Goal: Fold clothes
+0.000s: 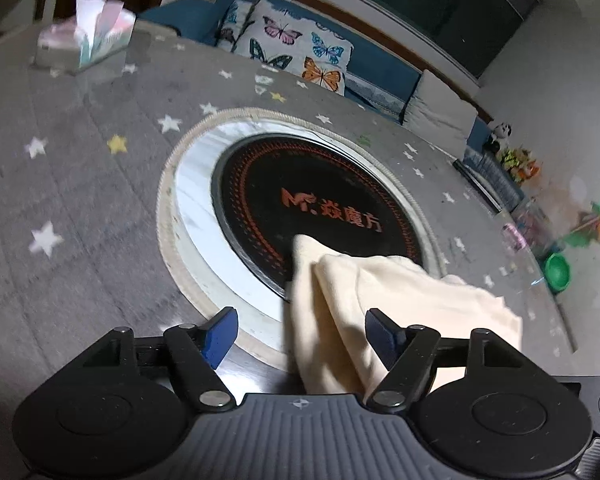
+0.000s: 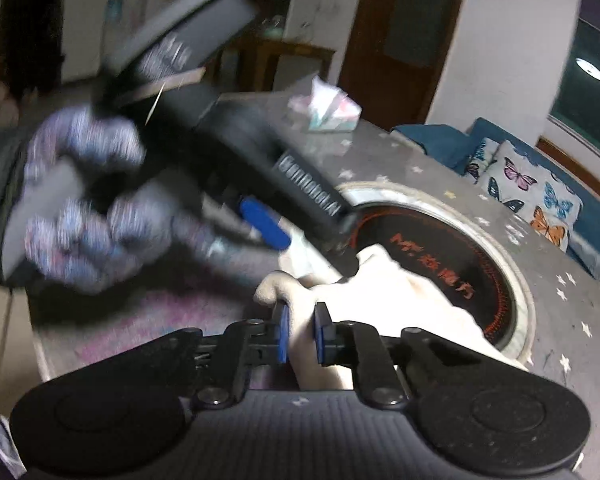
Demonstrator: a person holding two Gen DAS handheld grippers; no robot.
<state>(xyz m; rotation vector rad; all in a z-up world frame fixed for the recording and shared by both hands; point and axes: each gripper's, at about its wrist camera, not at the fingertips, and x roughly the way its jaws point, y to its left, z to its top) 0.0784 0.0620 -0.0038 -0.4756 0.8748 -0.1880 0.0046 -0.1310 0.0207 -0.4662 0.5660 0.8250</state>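
Two tools: right tool (image 2: 301, 334) pinches the cream garment (image 2: 384, 300); left tool (image 1: 301, 336) gapes wide, holding nothing.

a round tabletop (image 1: 80, 168) under a grey cloth with stars, with a black hob (image 1: 300, 208) sunk in its middle. beyond it a blue sofa (image 1: 384, 68) carries a butterfly cushion (image 1: 296, 48) below a dark window (image 1: 440, 4). white walls (image 1: 560, 80); a brown wooden door (image 2: 404, 28) in the right wrist view, and a ceiling lamp (image 2: 589, 68) mirrored in the glass
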